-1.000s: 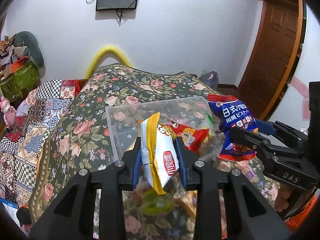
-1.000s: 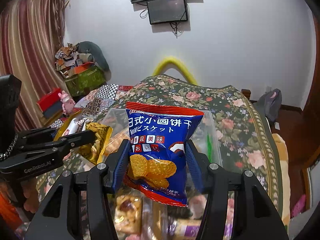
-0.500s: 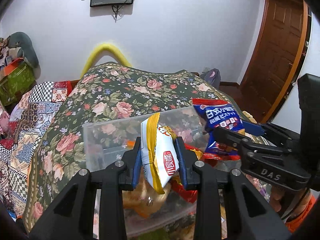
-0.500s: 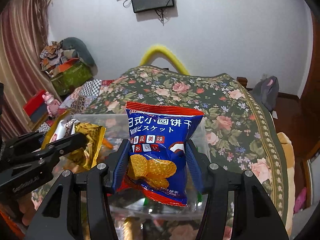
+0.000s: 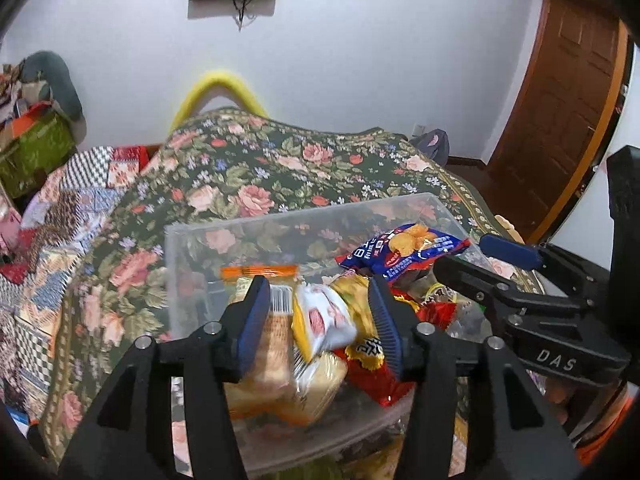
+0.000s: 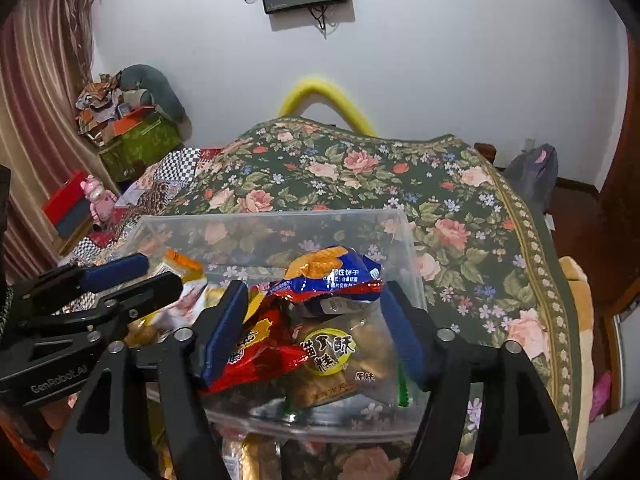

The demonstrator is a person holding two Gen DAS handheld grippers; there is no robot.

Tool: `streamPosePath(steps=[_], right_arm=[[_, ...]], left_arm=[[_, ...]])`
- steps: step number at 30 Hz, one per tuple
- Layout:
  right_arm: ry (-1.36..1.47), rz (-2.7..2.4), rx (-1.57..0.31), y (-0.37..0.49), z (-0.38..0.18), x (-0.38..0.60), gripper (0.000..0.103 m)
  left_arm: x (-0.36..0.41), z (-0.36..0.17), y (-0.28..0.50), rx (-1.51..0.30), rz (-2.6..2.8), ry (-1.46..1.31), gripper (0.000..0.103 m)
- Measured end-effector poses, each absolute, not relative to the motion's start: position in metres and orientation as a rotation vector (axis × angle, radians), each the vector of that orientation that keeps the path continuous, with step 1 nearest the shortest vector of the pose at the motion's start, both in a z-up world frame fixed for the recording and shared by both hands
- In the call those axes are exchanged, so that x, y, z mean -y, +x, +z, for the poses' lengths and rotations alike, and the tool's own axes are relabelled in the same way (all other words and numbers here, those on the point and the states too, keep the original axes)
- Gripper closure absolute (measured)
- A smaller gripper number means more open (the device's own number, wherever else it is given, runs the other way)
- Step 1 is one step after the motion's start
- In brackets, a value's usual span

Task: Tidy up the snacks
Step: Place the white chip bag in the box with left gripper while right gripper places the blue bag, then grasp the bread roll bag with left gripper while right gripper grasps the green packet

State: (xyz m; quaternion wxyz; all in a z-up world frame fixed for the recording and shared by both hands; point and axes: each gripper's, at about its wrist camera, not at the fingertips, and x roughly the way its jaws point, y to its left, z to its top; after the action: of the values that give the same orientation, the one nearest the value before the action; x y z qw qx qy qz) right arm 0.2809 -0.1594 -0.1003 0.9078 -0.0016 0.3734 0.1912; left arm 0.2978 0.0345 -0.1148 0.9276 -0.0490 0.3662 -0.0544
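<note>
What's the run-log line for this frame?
left tool: opening, white-yellow packet released | right tool: opening, blue biscuit bag dropped | clear bin: receiving both

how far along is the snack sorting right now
Done: several packs already lie in the clear bin. In hand: both grippers' jaws are opening, the left gripper letting go of the white and yellow pack, the right gripper of the blue biscuit bag. Left: more snacks in front of the bin.

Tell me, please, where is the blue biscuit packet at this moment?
The blue biscuit packet lies inside the clear plastic box, on top of the other snacks, just ahead of the opening right gripper, which no longer presses it.
</note>
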Motion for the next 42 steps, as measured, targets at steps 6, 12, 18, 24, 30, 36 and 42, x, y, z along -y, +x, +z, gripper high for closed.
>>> streamPosePath(steps=[6,12,18,24,30,36,42], right_arm=[[-0.027,0.395,-0.716,0.260,-0.084,0.165,0.033],[-0.042,0.384,-0.673,0.229,-0.074,0.182,0.028],[-0.049,0.349,-0.691,0.205,-0.083,0.205,0.021],[-0.053,0.300,-0.783,0.186,-0.108,0.224,0.007],[-0.024,0.298,-0.841,0.165,-0.130,0.236,0.000],[-0.013,0.280,-0.891,0.139,-0.149,0.240,0.000],[-0.021,0.290,-0.961,0.127,-0.170,0.235,0.004]], left_arm=[[-0.042,-0.096,0.270,-0.716,-0.113,-0.080,0.046],[-0.052,-0.088,0.237,-0.708,-0.117,-0.079,0.041],[-0.055,-0.096,0.209,-0.733,-0.125,-0.055,0.036],[-0.055,-0.121,0.190,-0.781,-0.120,-0.054,0.035],[-0.055,-0.147,0.174,-0.843,-0.120,-0.086,0.035],[-0.044,-0.162,0.149,-0.888,-0.145,-0.081,0.035],[-0.024,-0.162,0.128,-0.915,-0.203,-0.082,0.026]])
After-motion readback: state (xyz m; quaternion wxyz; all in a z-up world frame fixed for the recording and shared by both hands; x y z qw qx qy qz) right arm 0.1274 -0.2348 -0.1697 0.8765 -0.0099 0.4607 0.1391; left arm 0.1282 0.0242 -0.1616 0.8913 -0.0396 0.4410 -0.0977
